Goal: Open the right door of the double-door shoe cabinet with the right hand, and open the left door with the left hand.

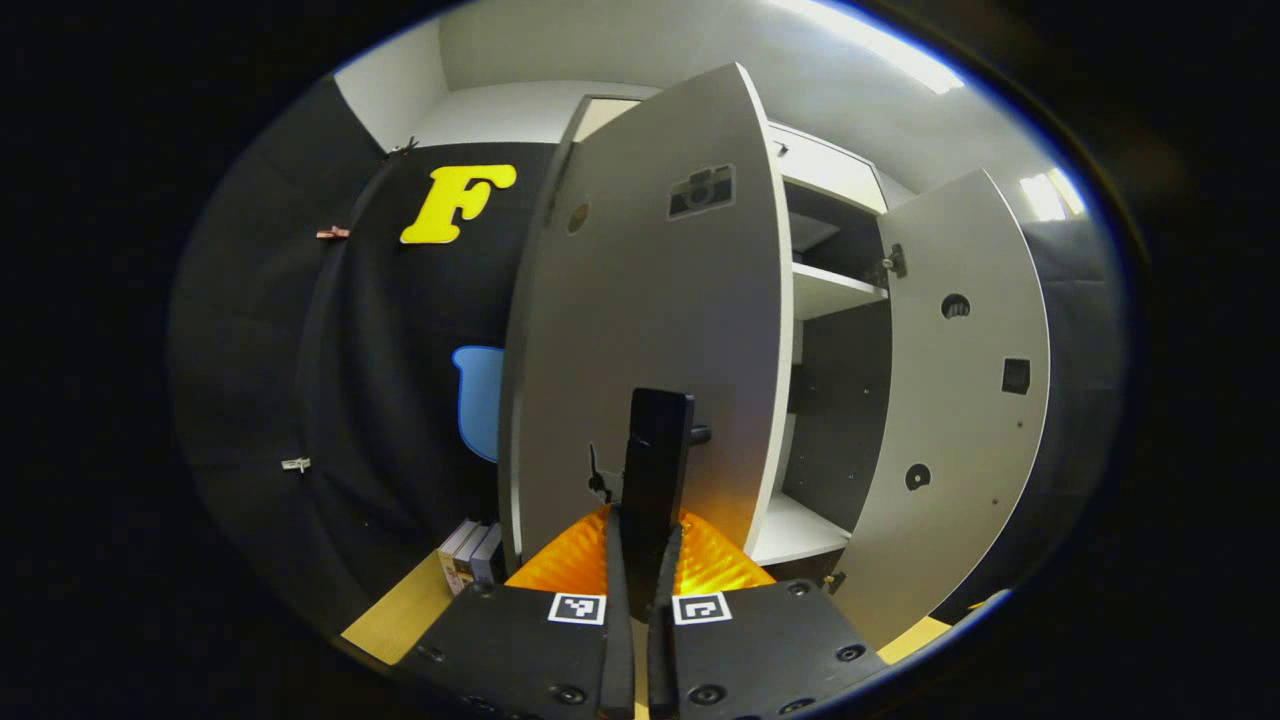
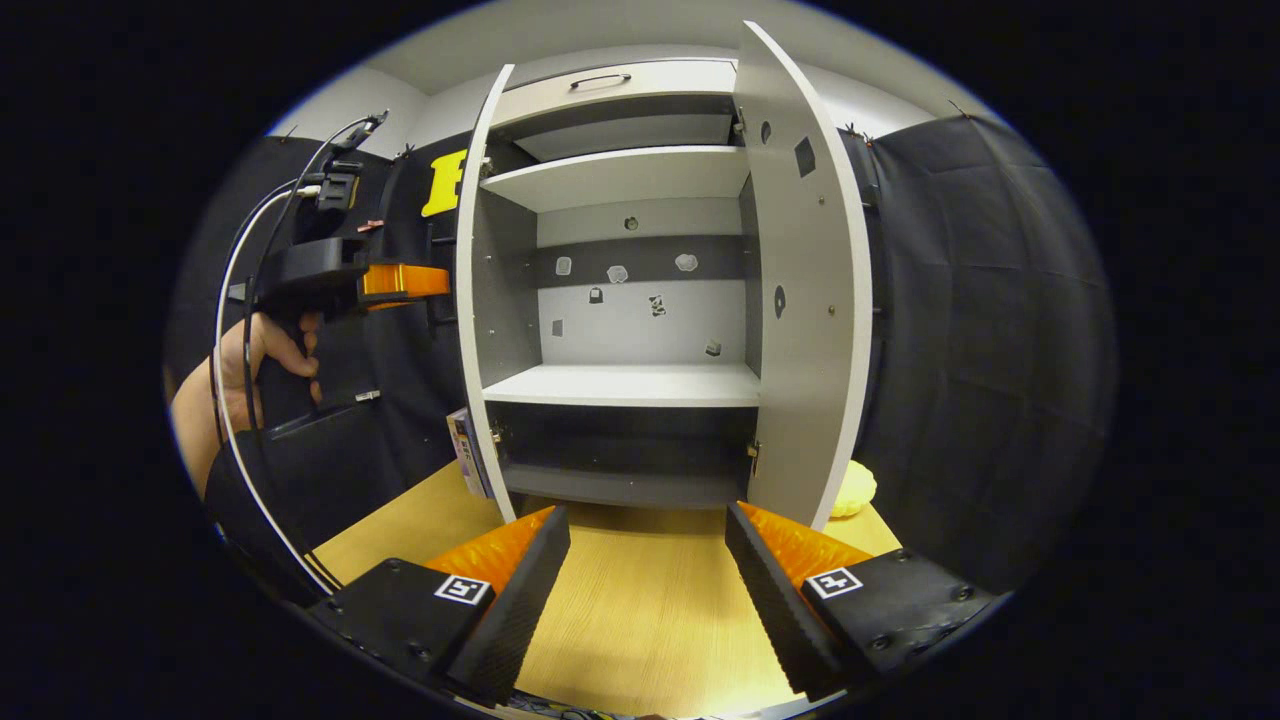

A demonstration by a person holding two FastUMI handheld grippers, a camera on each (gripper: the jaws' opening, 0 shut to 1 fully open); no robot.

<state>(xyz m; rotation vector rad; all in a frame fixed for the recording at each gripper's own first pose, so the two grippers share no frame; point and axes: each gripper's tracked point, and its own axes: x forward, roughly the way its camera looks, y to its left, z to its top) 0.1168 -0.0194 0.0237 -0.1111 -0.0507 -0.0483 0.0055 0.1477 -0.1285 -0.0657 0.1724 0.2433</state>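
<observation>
— Shoe cabinet (image 2: 620,300): where is it & how does it look?

— Stands on a light wooden floor (image 2: 640,610) against the booth's black cloth wall, straight ahead in the right gripper view. Pale grey-white body, both doors swung open. Inside: white shelves (image 2: 625,383), a dark band across the back panel, a drawer front w/ a slim handle at the top.

— The doors?

— Left door (image 1: 650,330) fills the middle of the left gripper view, flat & grey, w/ a dark upright handle (image 1: 657,470) near its free edge. Right door (image 2: 810,290) stands out toward the onlooker, edge-on in the right gripper view, hinge holes showing on its inner face.

— Left gripper (image 1: 640,560)?

— Fingers nearly together, clamped on that dark handle from both sides. In the right gripper view it shows far left, held in a person's hand (image 2: 255,360), cables trailing.

— Right gripper (image 2: 647,590)?

— Spread wide, holding nothing, low in front of the cabinet over the floor, apart from the right door.

— Anything else?

— A few books (image 1: 468,555) upright beside the cabinet's left foot; a small yellow object (image 2: 855,490) on the floor behind the right door.
</observation>
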